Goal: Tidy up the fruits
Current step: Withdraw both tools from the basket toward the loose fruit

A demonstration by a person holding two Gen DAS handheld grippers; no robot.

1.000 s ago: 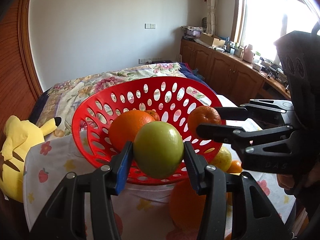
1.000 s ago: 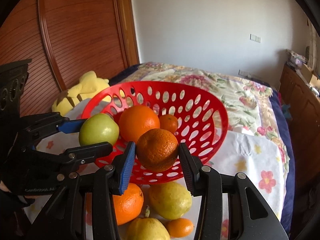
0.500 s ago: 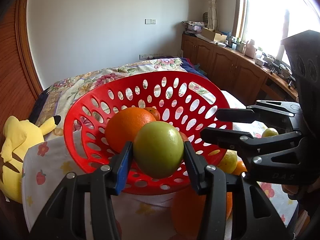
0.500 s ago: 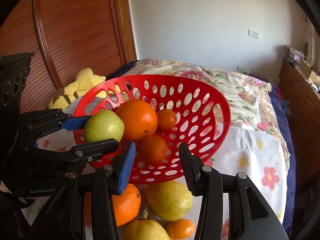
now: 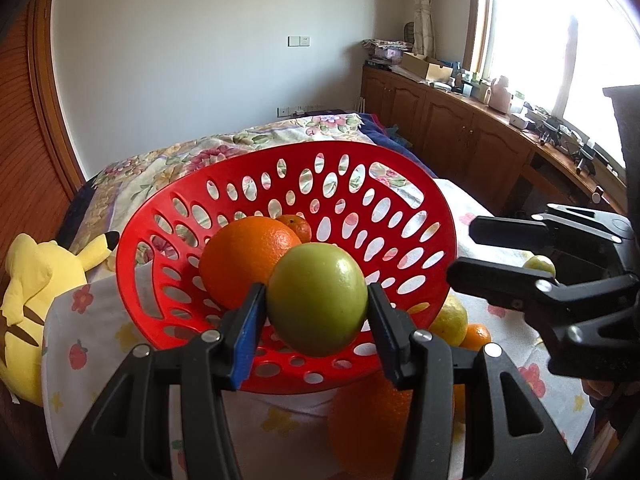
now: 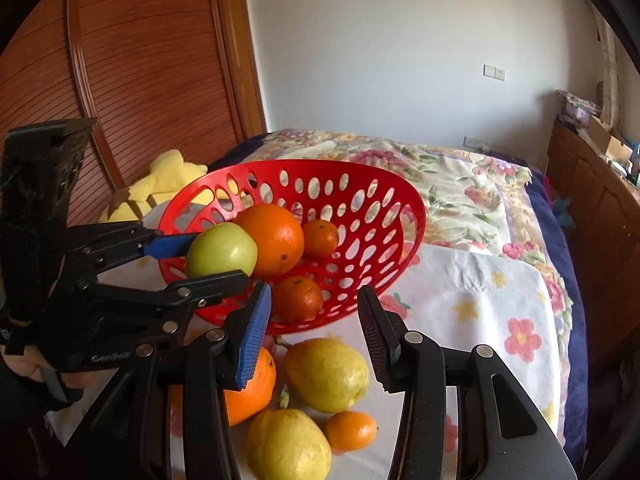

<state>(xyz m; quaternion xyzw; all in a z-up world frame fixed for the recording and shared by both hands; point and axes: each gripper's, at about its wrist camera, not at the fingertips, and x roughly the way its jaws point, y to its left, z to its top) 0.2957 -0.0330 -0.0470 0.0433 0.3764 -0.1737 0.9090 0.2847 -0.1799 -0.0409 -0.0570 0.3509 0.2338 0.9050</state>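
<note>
A red perforated basket [image 5: 400, 168] [image 6: 372, 184] stands on the flowered cloth. It holds a large orange [image 5: 244, 256] [image 6: 276, 240] and two small oranges [image 6: 320, 237] [image 6: 298, 298]. My left gripper [image 5: 316, 312] [image 6: 216, 256] is shut on a green apple [image 5: 318, 298] [image 6: 222, 250] over the basket's near rim. My right gripper [image 6: 314, 334] [image 5: 468, 248] is open and empty, just in front of the basket.
On the cloth in front of the basket lie an orange [image 6: 252, 388], two yellow pears [image 6: 326, 374] [image 6: 288, 444] and a small orange [image 6: 352, 430]. A yellow plush toy [image 5: 36, 284] lies at the left. Wooden cabinets [image 5: 460, 132] line the right wall.
My right gripper has opened and let its orange drop into the basket, then drawn back. My left gripper has kept its hold on the apple over the basket.
</note>
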